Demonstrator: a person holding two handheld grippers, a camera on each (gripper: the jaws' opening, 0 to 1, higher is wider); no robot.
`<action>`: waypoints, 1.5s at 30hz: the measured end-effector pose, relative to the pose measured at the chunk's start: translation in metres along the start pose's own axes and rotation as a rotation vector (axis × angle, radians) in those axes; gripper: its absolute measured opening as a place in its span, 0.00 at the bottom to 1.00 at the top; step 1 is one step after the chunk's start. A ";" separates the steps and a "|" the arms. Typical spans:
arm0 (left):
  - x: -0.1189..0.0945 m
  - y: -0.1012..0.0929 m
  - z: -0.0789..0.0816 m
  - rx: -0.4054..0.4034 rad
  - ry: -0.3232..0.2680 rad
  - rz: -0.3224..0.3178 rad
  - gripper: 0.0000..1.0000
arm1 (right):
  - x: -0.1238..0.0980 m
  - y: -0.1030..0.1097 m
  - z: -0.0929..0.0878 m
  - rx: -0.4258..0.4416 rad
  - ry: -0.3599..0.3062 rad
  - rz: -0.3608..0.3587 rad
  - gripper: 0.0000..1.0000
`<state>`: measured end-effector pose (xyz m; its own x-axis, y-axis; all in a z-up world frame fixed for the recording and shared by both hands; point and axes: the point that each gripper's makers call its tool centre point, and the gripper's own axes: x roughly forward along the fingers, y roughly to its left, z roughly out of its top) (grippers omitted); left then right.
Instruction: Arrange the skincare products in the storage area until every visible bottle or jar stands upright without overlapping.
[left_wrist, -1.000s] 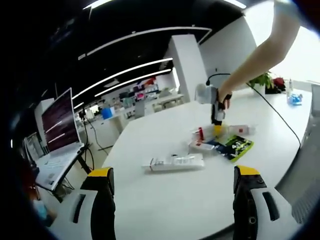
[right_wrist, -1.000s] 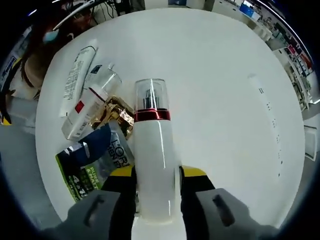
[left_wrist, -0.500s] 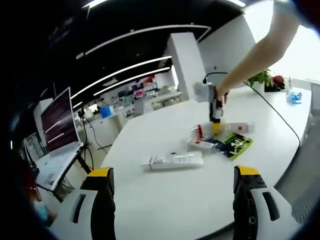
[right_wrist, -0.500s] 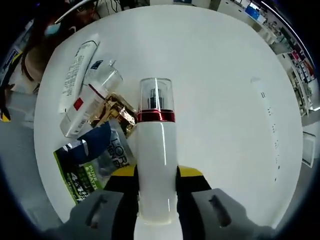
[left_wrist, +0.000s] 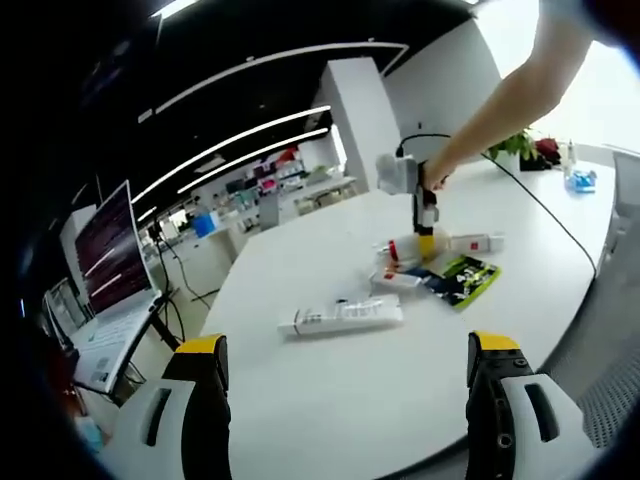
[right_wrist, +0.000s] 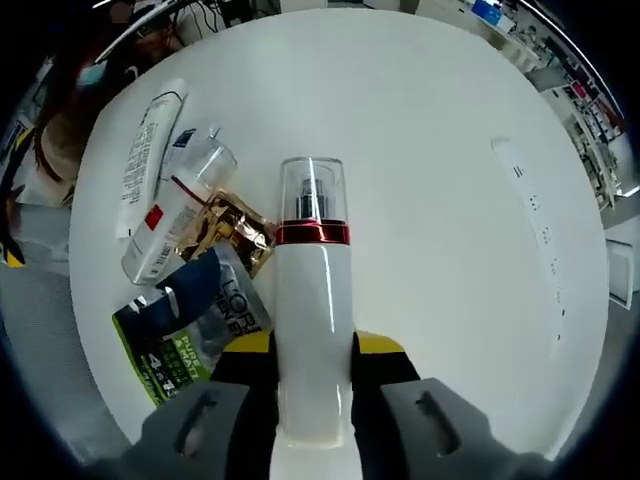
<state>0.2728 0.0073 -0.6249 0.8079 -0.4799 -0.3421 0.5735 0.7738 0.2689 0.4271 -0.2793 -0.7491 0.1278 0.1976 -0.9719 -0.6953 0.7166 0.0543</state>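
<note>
One white pump bottle (right_wrist: 313, 330) is clamped in the right gripper (right_wrist: 312, 345); beside it, one tube (right_wrist: 147, 160) and two sachets (right_wrist: 200, 325) are seen on the counter (right_wrist: 430, 200). The left gripper (left_wrist: 345, 375) is held apart; a laptop (left_wrist: 110, 285) is seen.

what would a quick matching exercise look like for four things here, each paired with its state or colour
Things:
1. pump bottle
2. tube
3. gold sachet
4. left claw

States:
A. open, holding nothing
B. lying flat at the far end of the pile
C. clamped in the right claw
D. crinkled and shiny, beside the held bottle

Pairs: 1-C, 2-B, 3-D, 4-A
</note>
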 end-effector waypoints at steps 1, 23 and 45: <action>0.000 0.001 0.000 -0.002 0.002 -0.002 0.97 | -0.001 0.001 0.000 0.031 -0.013 0.014 0.26; 0.026 -0.005 0.001 -0.215 0.101 -0.171 0.97 | -0.019 0.027 -0.005 0.672 -0.255 0.386 0.25; 0.067 -0.041 0.032 -0.654 0.032 -0.447 0.69 | -0.051 0.046 0.009 0.947 -0.653 0.685 0.25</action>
<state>0.3078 -0.0704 -0.6298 0.5096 -0.7983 -0.3209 0.6388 0.6009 -0.4804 0.3946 -0.2502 -0.6946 0.4497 0.7919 -0.4132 -0.0336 0.4772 0.8781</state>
